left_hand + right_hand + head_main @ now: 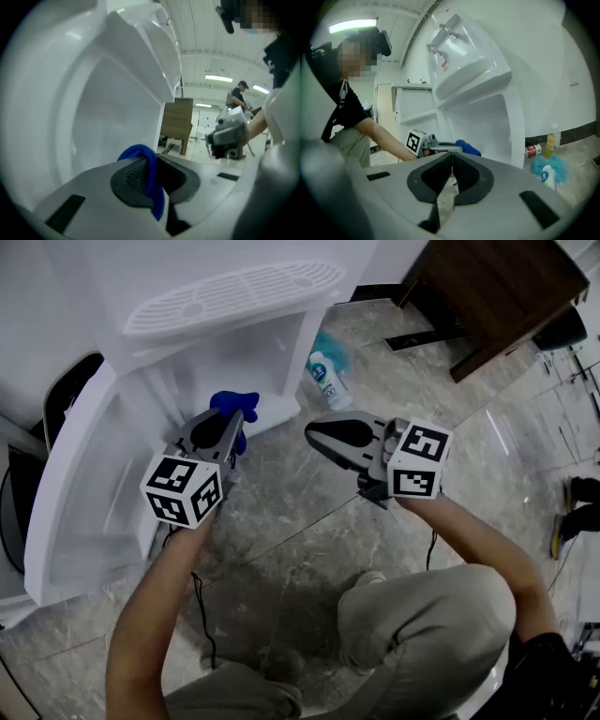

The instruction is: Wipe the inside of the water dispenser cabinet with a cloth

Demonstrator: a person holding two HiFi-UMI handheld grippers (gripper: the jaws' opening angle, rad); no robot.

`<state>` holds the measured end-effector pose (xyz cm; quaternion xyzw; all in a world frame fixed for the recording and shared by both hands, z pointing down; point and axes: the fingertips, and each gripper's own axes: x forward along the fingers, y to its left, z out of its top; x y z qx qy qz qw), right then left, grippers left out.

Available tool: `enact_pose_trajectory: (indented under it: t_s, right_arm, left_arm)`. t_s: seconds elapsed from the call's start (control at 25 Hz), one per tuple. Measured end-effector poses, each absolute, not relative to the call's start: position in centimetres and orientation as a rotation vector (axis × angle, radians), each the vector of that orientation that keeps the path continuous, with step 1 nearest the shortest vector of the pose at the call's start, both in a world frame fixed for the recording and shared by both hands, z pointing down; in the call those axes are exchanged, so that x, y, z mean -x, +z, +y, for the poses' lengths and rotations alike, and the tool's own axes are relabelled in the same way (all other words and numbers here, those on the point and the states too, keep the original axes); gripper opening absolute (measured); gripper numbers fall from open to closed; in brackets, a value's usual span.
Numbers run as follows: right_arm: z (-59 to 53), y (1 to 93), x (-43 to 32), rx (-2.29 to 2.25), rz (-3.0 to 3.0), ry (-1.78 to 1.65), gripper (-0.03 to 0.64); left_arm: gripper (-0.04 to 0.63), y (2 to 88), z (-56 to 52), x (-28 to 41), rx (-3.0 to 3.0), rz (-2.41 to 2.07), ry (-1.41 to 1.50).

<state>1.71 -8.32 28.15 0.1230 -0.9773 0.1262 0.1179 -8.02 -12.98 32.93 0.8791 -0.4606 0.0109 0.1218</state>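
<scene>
A white water dispenser [225, 329] stands with its lower cabinet [234, 371] open and its door [80, 493] swung out to the left. My left gripper [230, 423] is shut on a blue cloth [234, 407], just in front of the cabinet opening. In the left gripper view the blue cloth [149, 180] is pinched between the pads, with the white cabinet wall [117, 108] ahead. My right gripper [314, 435] is shut and holds nothing, low over the floor to the right of the cabinet. The right gripper view shows the left gripper [440, 149] with the cloth [468, 147] at the cabinet [483, 126].
A white bottle [328, 381] lies on a teal cloth [330, 348] on the floor right of the dispenser. A dark wooden desk [497, 292] stands at the far right. A red can [533, 151] and a yellow bottle [552, 138] stand by the wall. My knee [422, 624] is below.
</scene>
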Motion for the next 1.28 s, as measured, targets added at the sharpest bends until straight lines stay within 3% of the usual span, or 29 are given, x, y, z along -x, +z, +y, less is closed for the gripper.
enact_pose_trajectory:
  t_s: [0.2,0.44,0.64,0.88,1.12,1.28]
  right_arm:
    - [-9.3,28.3,-3.4,-0.477,-2.973,0.510,-0.002]
    - [-9.5,29.6,-4.7,-0.517,-3.036,0.601,-0.002]
    - [-9.7,30.7,-5.7,-0.463,-3.046,0.611,-0.002]
    - [-9.4,31.5,-8.3,-0.489,-3.046,0.710,-0.002]
    - [-9.5,31.2,-10.3,-0.499,-3.058,0.764,-0.002]
    - [-9.5,31.7,-10.7,-0.514,-3.051,0.777,-0.002]
  left_arm:
    - [0.029,35.9,-16.3,6.6,-2.506,-1.456,0.055]
    - [0.029,38.1,-21.0,4.7,-2.622,-1.566,0.399]
    - [0.029,41.4,-26.3,4.9,-2.681,-1.625,0.970]
    - [0.029,46.7,-29.6,4.3,-2.716,-1.399,1.735]
    - [0.029,48.8,-33.4,6.9,-2.507,-1.315,2.039]
    - [0.029,48.7,-35.2,7.8,-2.426,-1.300,2.023]
